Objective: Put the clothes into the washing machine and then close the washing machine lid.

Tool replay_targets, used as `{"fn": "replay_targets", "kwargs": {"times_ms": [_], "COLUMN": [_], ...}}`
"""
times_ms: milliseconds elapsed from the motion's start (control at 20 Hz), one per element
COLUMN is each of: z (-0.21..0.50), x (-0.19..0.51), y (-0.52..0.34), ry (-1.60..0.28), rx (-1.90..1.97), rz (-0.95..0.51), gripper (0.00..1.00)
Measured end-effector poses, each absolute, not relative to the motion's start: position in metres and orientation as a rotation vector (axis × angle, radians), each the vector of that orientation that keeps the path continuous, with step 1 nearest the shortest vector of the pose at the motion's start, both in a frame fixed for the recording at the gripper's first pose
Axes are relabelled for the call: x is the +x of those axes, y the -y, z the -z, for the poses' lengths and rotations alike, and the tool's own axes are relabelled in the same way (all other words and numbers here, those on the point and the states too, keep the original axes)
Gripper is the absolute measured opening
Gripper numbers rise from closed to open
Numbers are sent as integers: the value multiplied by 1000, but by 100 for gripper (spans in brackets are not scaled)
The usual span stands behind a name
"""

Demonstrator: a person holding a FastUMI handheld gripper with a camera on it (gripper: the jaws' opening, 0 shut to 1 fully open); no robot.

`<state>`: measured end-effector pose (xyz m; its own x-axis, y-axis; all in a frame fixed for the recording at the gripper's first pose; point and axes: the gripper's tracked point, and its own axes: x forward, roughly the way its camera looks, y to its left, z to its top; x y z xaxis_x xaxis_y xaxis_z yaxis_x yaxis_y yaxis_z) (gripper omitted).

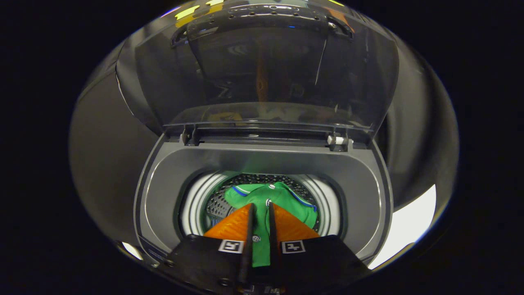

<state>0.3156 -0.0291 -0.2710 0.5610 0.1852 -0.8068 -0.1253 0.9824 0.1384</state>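
Green cloth, a shirt (262, 200) with blue-and-white trim and small white buttons, lies in the drum (217, 205) of the washing machine (262, 159), and a strip of it runs back toward the camera between the two fingers of the gripper (261, 209). Those fingers stand close together with just a narrow gap, and the green strip fills that gap; both seem to press on the fabric, so the gripper is pinching the shirt. Where the strip passes under the gripper's body its near end is hidden, and how much cloth is held cannot be made out.

Much of the drum is covered by the shirt and by the fingers; just its perforated metal wall shows at the far and left sides, ringed by a pale collar. Its bottom is out of sight.

Beyond the drum the grey top deck of the machine slopes up to two hinges, and the tinted see-through lid (266, 69) stands raised behind them, leaning back. Reflections blur what lies behind it.

Dark curtain wall closes in left and right of the machine. A pale patch of floor (409, 229) shows at the near right. The mouth of the drum is open above the shirt, with the deck's rim just beside the fingers on both sides.
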Motion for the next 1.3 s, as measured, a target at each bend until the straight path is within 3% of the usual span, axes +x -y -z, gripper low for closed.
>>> {"fn": "replay_targets", "kwargs": {"times_ms": [150,900,1300], "z": [270,193,95], "x": [320,308,323], "y": [37,45,45], "ry": [-951,-802,-593], "rx": [45,68,126], "rz": [-150,-211,-245], "gripper": [98,97,97]}}
